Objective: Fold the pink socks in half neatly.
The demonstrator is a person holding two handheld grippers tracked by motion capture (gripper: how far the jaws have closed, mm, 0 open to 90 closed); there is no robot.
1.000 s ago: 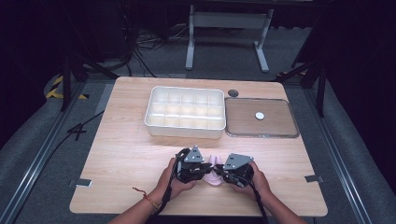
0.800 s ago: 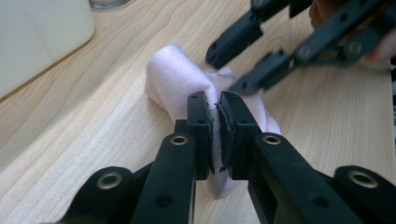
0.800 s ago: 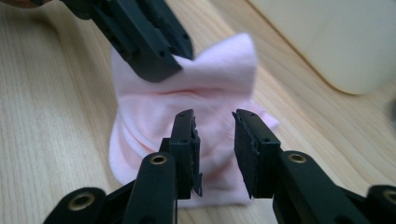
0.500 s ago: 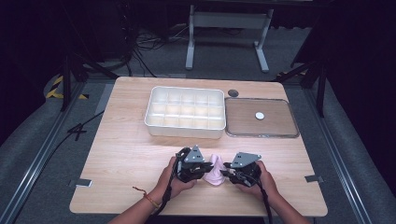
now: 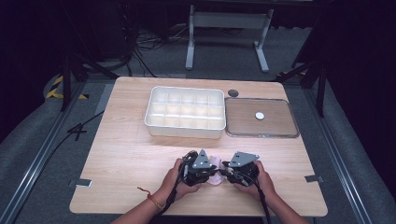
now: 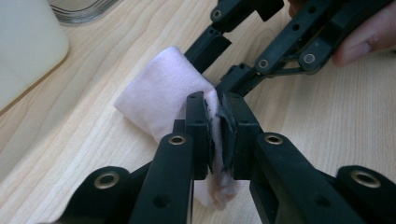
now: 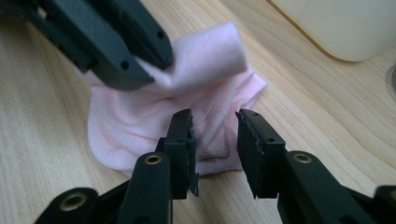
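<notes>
Pink cloth (image 5: 215,173) lies bunched at near edge of table (image 5: 121,154), centre, between both grippers.

L gripper (image 6: 219,135): jaws clamped tight on a fold of the cloth, fabric pinched thin between pads, loose tail hanging below them. Seen from high view at (image 5: 201,169).

R gripper (image 7: 214,140): jaws have just been opening; now parted, pads not pressing on anything. Cloth sits just beyond the tips, not gripped. High view (image 5: 238,170). Right of the cloth, pointing at it.

Farther out: white compartment tray (image 5: 185,127) mid-table on far side of the cloth, well apart. Right of it, shallow clear-rimmed tray (image 5: 261,134) with small white disc (image 5: 259,115) inside. Small dark round item (image 5: 233,93) on table just beyond, can't ID.

Risks (judgement):
- R closes short of the fabric → pinches air or only the top layer; fold slips.
- R closes too deep → catches several layers, cloth stays bunched instead of spreading.
- Only L holds it: if L pulls before R has a grip, cloth drags across the wood, fold shape lost.
- Jaw tips close together → could collide.
</notes>
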